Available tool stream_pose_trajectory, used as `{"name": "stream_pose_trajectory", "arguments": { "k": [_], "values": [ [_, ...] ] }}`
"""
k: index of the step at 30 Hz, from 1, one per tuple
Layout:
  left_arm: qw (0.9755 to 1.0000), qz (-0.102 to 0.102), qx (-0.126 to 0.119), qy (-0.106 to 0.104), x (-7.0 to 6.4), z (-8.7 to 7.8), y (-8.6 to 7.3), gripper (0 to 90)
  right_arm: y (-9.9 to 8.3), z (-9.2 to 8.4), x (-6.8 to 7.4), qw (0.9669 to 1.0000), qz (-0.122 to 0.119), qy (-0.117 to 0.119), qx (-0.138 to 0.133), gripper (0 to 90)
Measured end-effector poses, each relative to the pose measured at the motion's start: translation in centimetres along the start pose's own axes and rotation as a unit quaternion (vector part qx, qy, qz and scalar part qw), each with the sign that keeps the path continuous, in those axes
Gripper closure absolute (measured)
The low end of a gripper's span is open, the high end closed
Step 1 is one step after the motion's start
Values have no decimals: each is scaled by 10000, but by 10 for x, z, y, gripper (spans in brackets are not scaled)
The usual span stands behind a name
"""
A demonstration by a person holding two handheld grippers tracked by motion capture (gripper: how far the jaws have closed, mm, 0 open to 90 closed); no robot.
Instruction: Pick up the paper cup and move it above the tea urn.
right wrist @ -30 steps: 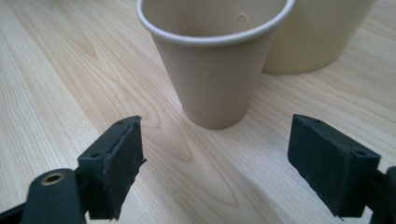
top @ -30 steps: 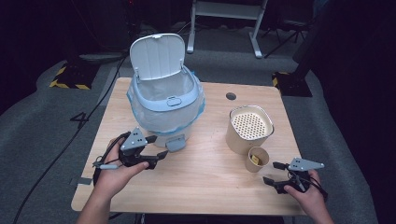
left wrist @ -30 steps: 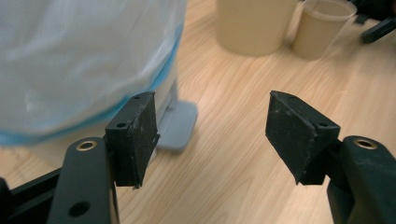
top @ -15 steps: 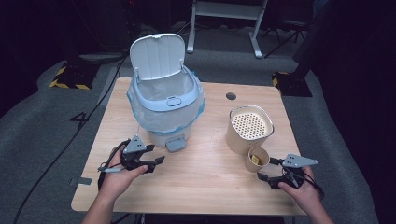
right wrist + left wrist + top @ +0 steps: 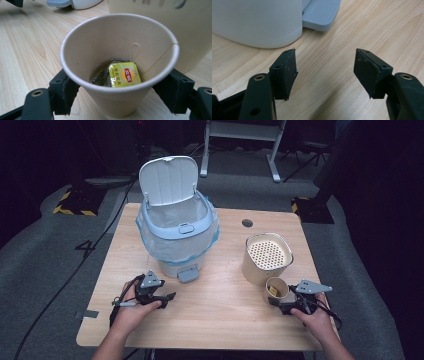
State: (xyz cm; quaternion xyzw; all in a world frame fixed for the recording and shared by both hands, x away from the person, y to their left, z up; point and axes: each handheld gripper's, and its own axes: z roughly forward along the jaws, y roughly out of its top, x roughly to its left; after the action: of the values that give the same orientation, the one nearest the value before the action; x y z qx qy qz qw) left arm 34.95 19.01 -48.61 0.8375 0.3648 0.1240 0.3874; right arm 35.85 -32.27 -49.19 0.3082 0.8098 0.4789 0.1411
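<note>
A paper cup (image 5: 276, 289) stands at the table's front right, against a beige container. In the right gripper view the paper cup (image 5: 100, 47) holds a wet tea bag with a yellow tag (image 5: 124, 77) and a string over the rim. My right gripper (image 5: 275, 299) has just been closing with the cup between its jaws. Both pads (image 5: 63, 91) now lie against the cup's lower wall. My left gripper (image 5: 169, 296) hovers low over the wood, open and empty. In its own view, the left gripper (image 5: 325, 67) faces the bin's base and grey pedal (image 5: 322, 13).
A white pedal bin (image 5: 175, 235) with a plastic liner and raised lid stands at centre left, pedal (image 5: 187, 273) toward me. The beige container (image 5: 267, 257) with a perforated top sits just behind the cup. A cable hole (image 5: 247, 223) lies farther back.
The left hand has sunk toward the table in front of the bin. The right gripper has slid left up to the cup and its jaws have closed in on it.
</note>
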Motion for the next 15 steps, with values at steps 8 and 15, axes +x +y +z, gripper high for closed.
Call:
{"name": "stream_pose_trajectory", "arguments": {
  "k": [8,15],
  "values": [
    [9994,103,263,199,3,9,-6,326,-2,3,0,9999,-114,-21,-35,277],
    [9996,36,225,138,4,14,-10,283,0,-2,1,9998,-146,130,-58,284]
  ]
}}
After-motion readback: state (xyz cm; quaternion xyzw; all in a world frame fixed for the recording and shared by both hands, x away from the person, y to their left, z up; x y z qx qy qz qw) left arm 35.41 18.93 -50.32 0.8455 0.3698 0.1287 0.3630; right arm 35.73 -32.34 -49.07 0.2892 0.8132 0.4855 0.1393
